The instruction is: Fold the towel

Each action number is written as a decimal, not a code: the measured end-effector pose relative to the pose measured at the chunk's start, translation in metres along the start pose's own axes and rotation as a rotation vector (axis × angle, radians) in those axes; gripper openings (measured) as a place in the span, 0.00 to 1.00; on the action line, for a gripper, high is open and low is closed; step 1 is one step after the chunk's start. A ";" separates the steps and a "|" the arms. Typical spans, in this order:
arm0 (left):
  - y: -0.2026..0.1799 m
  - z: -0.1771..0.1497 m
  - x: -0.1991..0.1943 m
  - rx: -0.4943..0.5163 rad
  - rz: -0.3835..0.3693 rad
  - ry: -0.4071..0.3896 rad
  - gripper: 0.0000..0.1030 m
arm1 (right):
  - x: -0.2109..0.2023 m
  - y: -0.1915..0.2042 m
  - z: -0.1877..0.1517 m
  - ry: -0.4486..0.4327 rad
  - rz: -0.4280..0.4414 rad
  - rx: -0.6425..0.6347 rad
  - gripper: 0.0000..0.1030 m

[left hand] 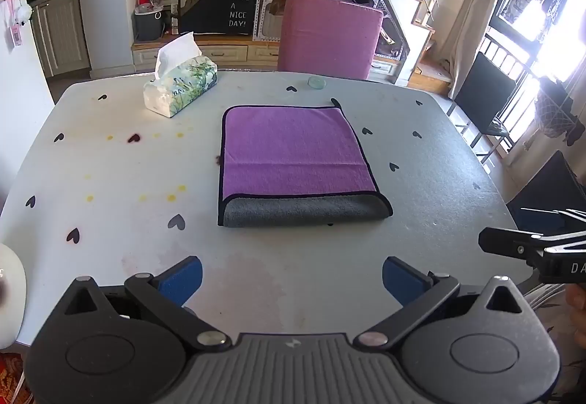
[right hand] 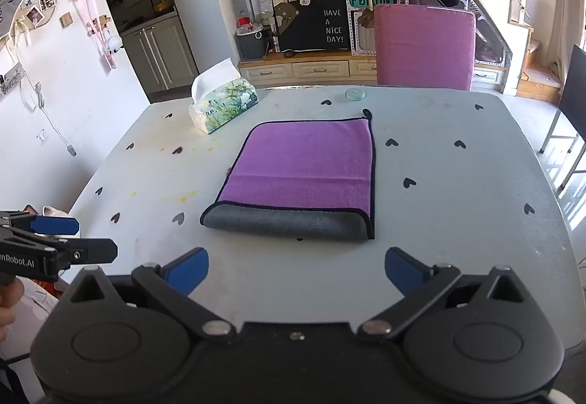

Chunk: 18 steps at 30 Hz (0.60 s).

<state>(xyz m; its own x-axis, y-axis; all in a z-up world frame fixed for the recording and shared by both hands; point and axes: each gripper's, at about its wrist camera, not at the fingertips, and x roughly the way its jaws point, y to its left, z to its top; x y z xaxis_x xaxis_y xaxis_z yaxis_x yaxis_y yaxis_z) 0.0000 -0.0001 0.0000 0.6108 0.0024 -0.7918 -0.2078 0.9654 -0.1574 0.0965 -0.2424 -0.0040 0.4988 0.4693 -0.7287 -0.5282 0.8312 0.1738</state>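
Both grippers, left and right, hang wide open and empty short of the purple-and-grey folded microfibre towel, seemingly finished.

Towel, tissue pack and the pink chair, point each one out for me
towel [left hand: 293,151], left wrist view, middle of the purple top layer
tissue pack [left hand: 183,89], left wrist view, flowered side of the pack
pink chair [right hand: 425,45], right wrist view, middle of the backrest
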 end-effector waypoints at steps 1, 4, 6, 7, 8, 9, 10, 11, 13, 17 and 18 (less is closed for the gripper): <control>0.000 0.000 0.000 0.000 0.000 0.001 1.00 | 0.000 0.000 0.000 0.004 0.001 0.001 1.00; 0.000 0.000 0.000 -0.001 0.000 0.003 1.00 | 0.000 0.000 0.000 0.001 0.000 0.000 1.00; 0.000 0.000 0.000 0.000 0.002 0.003 1.00 | 0.000 0.000 0.000 0.002 0.000 0.000 1.00; 0.000 0.000 0.000 -0.001 0.001 0.002 1.00 | 0.000 0.000 0.000 0.002 0.000 0.000 1.00; 0.000 0.000 0.000 0.000 0.001 0.003 1.00 | 0.000 0.000 0.000 0.002 0.000 0.000 1.00; 0.000 0.000 0.000 0.000 0.001 0.003 1.00 | 0.001 0.000 0.000 0.002 0.000 0.000 1.00; 0.000 0.000 0.000 0.000 0.001 0.003 1.00 | 0.000 0.000 0.000 0.001 0.000 0.001 1.00; 0.000 0.000 0.000 0.000 0.001 0.003 1.00 | 0.001 0.000 0.000 0.002 0.000 0.001 1.00; 0.000 0.000 0.000 0.000 0.000 0.003 1.00 | 0.001 0.000 0.000 0.003 -0.001 0.002 1.00; 0.000 0.000 0.000 -0.001 0.000 0.003 1.00 | 0.001 0.000 0.000 0.002 -0.001 -0.001 1.00; 0.000 0.000 0.000 -0.001 0.000 0.003 1.00 | 0.001 0.000 0.000 0.002 0.000 0.001 1.00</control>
<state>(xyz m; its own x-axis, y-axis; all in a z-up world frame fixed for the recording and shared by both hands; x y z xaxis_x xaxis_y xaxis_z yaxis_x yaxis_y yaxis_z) 0.0001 0.0000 -0.0001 0.6084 0.0015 -0.7936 -0.2083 0.9652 -0.1579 0.0970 -0.2417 -0.0052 0.4971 0.4686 -0.7303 -0.5275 0.8315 0.1744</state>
